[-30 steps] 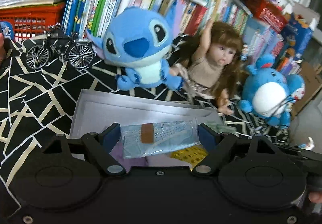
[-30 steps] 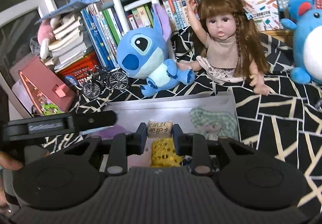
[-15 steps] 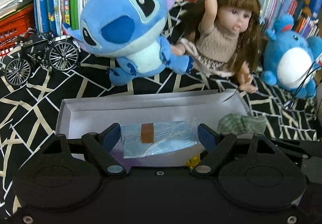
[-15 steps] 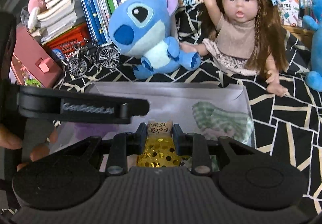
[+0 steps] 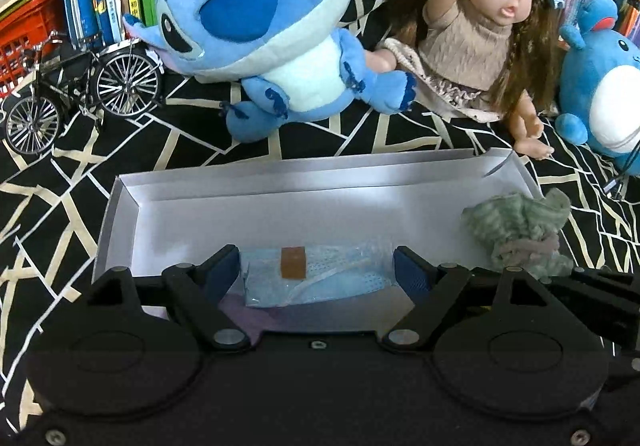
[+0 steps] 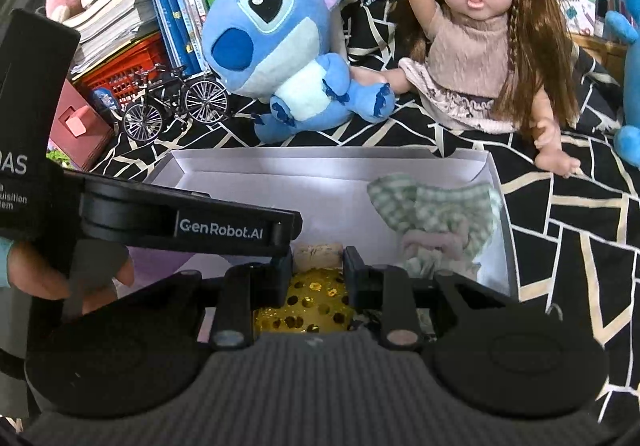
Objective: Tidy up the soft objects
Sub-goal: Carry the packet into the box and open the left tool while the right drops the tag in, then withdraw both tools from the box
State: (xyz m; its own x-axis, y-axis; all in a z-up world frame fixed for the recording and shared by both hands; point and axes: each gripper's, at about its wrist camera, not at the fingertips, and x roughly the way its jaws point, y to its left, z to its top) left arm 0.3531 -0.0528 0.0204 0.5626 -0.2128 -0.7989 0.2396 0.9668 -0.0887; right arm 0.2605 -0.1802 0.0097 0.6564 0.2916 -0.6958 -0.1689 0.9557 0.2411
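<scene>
**Two claws lowering soft items into a white box**

On the far left, a model bicycle [image 5: 82, 93] stands on a black patterned cloth [image 5: 60, 173], near the box's left wall. It is light and could tip if an arm swings wide.

The white box [image 5: 124, 230] lies open in front. The left gripper [image 5: 316, 274] is clamped across the width of a bagged face mask [image 5: 320, 278], low over the box floor. The slick bag could slip out or catch on a pad as the jaws part.

Beside it, the right gripper [image 6: 316, 266] is pinched tight on a small tan pack [image 6: 318, 253] with a gold sequin pouch [image 6: 308, 306] below it. The left claw's arm crosses just in front, so the two could knock together.

At the right end of the box lies a green checked cloth [image 6: 436, 205]. Dropping the pouch there could crowd it over the low wall.

Behind sit a blue plush [image 5: 256, 25] and a doll [image 5: 480, 37].
</scene>
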